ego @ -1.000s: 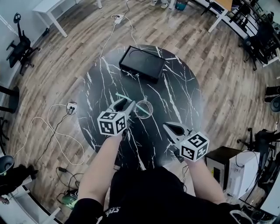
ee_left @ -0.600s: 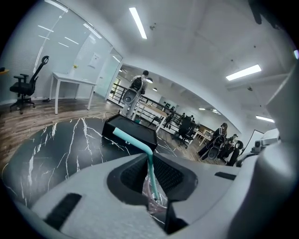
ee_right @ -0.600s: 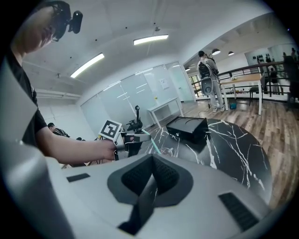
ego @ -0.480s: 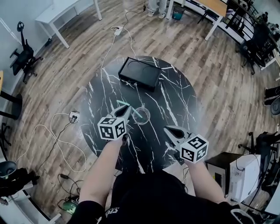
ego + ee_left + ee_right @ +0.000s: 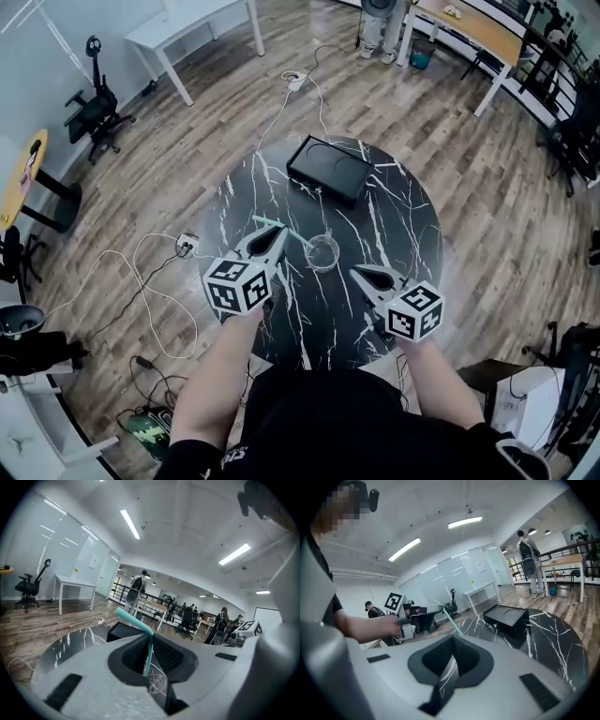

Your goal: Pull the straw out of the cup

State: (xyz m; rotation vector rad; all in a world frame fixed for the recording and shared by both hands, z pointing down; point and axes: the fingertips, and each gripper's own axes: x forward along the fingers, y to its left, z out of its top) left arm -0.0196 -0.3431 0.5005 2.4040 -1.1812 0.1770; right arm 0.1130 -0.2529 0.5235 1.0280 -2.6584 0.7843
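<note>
Since the straw [image 5: 148, 651] has to leave through the cup's mouth, the left gripper [image 5: 278, 232] has just closed its jaws narrowly on the stem below the bend, with the bent tip sticking out above the pads. The lower end slants toward the clear cup [image 5: 322, 253] on the desk [image 5: 398, 211]; cannot tell if it is free of the rim. The right gripper [image 5: 357, 272] hangs near the cup, jaws together on nothing, likely in reserve to steady it.

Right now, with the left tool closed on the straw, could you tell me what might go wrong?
1. The clear cup stands unheld; the right tool is nearby, apart from it and empty. If the straw drags on the rim, the cup may tip over.
2. The left tool pinches the thin straw just below its bend; it could slip or swivel in that grip.
</note>
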